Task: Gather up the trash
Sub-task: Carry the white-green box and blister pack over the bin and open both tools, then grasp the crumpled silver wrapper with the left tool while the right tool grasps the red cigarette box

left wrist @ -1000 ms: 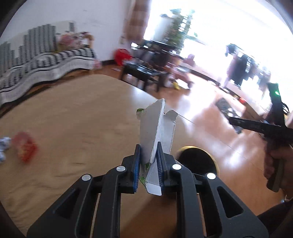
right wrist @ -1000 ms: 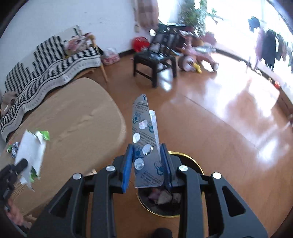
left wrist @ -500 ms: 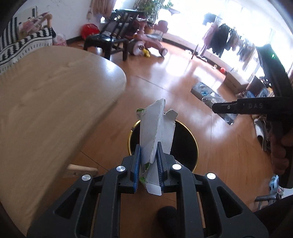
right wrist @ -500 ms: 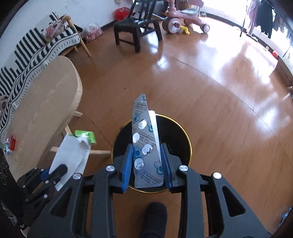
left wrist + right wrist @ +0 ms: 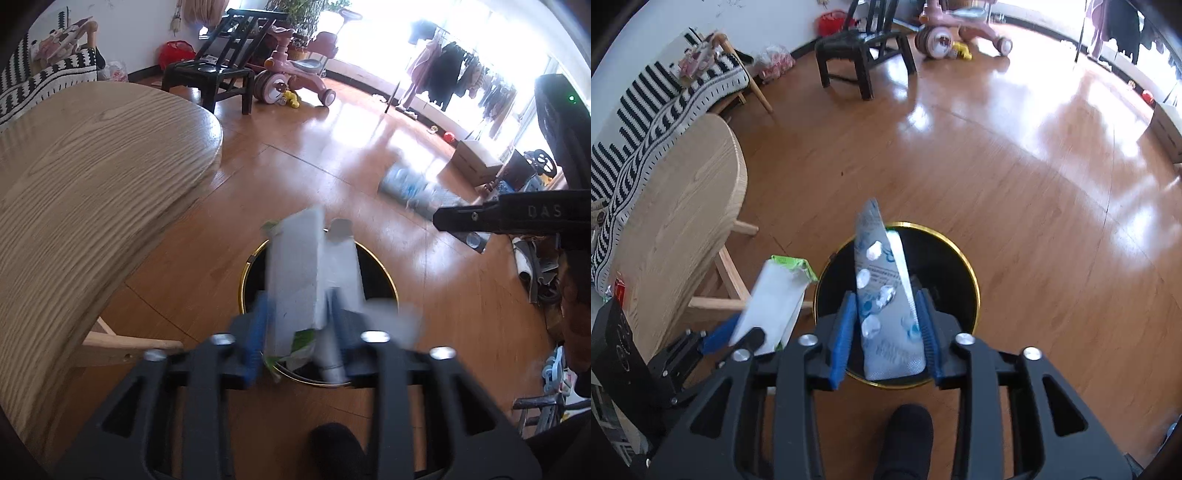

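One marking reads clearly — "DAS", pale letters on the black bar of the right gripper (image 5: 517, 218), seen from the left wrist. The blister pack (image 5: 886, 306) carries blue print — too blurred and small to make out. Nothing else is legible.

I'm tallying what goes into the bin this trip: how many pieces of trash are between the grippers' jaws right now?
2. A flattened white carton sits between the left gripper's opening jaws, and a silver blister pack between the right gripper's, both above the black bin.
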Demonstrator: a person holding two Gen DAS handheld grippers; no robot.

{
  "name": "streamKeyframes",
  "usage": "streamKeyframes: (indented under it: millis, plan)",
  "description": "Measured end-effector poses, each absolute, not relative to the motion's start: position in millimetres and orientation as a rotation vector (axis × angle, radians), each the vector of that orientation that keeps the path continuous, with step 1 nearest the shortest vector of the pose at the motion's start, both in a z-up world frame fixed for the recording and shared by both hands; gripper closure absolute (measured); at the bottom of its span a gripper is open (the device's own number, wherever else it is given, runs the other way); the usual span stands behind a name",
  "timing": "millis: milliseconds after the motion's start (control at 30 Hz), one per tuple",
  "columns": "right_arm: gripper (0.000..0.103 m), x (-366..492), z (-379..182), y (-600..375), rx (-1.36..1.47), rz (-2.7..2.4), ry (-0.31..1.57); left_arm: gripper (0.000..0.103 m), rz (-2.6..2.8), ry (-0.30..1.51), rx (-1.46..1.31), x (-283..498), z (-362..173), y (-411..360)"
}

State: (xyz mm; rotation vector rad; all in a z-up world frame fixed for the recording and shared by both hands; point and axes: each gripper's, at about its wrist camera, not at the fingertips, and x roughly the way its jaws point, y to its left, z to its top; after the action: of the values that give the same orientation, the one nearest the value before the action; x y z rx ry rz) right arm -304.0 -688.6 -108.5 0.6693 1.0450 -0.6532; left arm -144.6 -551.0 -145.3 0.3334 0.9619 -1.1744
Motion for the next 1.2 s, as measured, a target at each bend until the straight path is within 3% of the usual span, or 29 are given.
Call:
streamKeyframes:
  millis: [33, 267, 367, 433, 600, 933, 1200]
  plan:
    - [0.050, -302, -110, -687, 0.658, -0.658, 1.056, 0.044, -1.169, 0.958, 0.339, -146, -146, -551]
    - [0.045, -294, -108, -683, 0.634, -0.662, 1.051, 0.041, -1.186, 0.973, 0.328, -143, -146, -548]
    - [0.042, -291, -102, -681, 0.637, -0.657, 1.025, 0.033, -1.181, 0.972, 0.294, -138, -136, -539]
    - [0.035, -284, -96, -676, 0.619, -0.654, 1.005, 0.028, -1.175, 0.954, 0.280, -135, -124, -529]
    - [0.032, -256, -68, -652, 0.545, -0.630, 0.929, 0.016, -1.138, 0.886, 0.252, -121, -87, -488]
    - [0.021, -154, -3, -527, 0.392, -0.405, 0.771, 0.011, -0.801, 0.790, 0.161, -48, -22, -330]
    - [0.021, -73, 11, -392, 0.256, -0.176, 0.762, 0.010, -0.479, 0.784, 0.098, 4, -6, -172]
